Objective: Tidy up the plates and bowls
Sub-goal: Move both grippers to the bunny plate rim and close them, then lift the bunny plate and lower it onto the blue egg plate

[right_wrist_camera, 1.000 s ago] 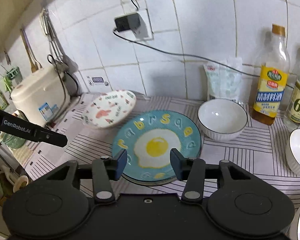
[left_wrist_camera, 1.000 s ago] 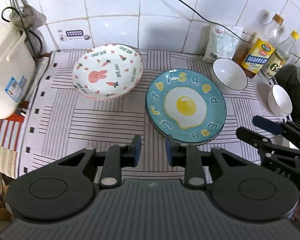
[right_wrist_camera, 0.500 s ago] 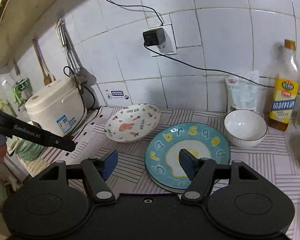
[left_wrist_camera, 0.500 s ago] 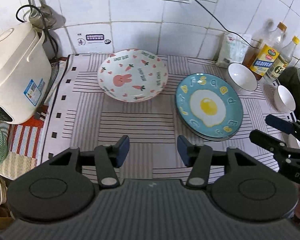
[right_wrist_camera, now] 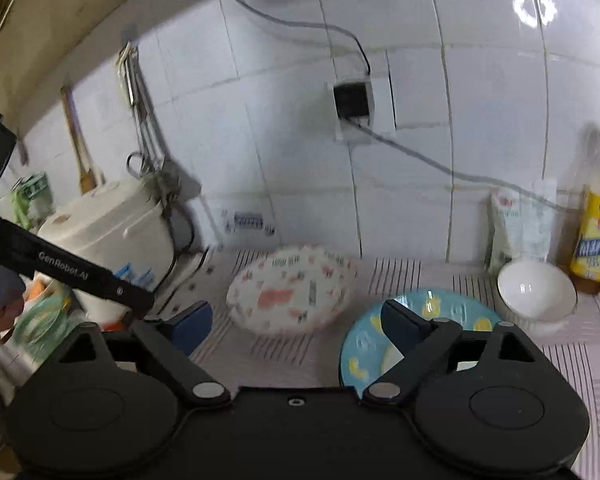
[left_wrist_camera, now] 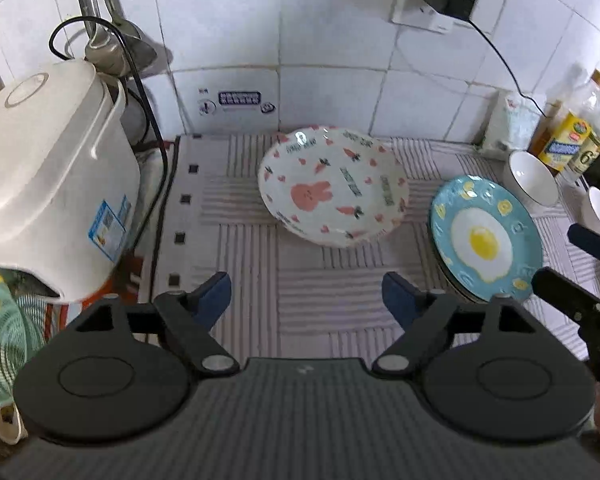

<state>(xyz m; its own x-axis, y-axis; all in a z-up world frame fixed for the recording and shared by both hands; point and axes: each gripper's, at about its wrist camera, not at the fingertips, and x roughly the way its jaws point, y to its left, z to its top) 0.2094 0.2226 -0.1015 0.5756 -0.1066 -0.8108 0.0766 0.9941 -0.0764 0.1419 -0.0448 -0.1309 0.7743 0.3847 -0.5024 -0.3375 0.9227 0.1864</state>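
Both hand-held grippers, left [left_wrist_camera: 306,298] and right [right_wrist_camera: 296,320], are opening, nothing between their jaws; we hold them over the worktop [left_wrist_camera: 300,300], facing bunny plate [left_wrist_camera: 332,192] and egg plate [left_wrist_camera: 486,238], ready for stacking.

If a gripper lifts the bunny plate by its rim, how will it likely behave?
The bunny plate looks glazed ceramic, so probably rigid, breakable and slippery. Its broad, shallow shape suggests it may sag from a one-sided rim grip. It seems to sit tilted on the mat, so pushing may rock it.
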